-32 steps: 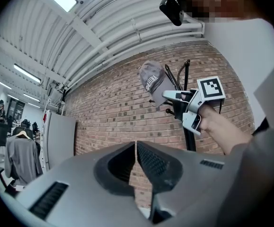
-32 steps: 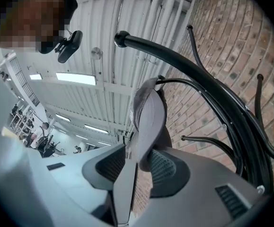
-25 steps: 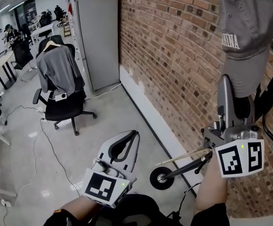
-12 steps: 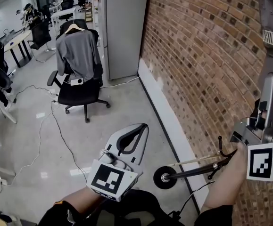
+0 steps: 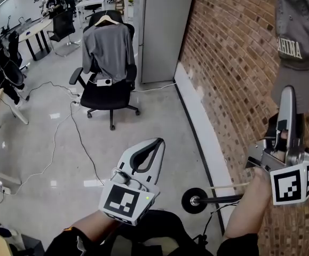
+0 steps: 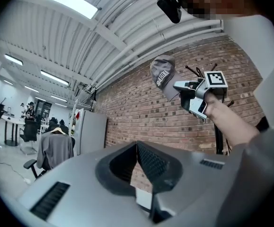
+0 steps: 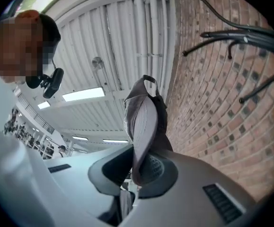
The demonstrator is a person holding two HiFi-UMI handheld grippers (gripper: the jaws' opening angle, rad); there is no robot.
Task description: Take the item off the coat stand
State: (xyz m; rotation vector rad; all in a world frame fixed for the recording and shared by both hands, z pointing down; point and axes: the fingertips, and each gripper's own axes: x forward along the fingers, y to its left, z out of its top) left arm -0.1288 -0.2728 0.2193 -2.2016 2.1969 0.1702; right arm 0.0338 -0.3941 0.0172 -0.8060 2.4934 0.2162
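Observation:
A grey cap (image 5: 301,36) hangs at the top right of the head view, against the brick wall. My right gripper (image 5: 287,95) reaches up under it and is shut on its brim. In the right gripper view the cap (image 7: 144,122) rises from between the jaws of the right gripper (image 7: 136,176), apart from the coat stand's black hooks (image 7: 236,32). The stand's round base (image 5: 194,200) rests on the floor below. My left gripper (image 5: 149,148) is held low, shut and holding nothing. The left gripper view shows the cap (image 6: 163,77) in the right gripper (image 6: 193,96).
The brick wall (image 5: 229,63) runs along the right. A black office chair with a grey shirt on a hanger (image 5: 110,63) stands beyond, beside a grey cabinet (image 5: 162,31). Cables (image 5: 82,143) trail over the floor. Desks (image 5: 34,28) and people are far left.
The right gripper's jaws have closed on the cap's brim. The head view has swung, so the chair and cabinet now sit further right.

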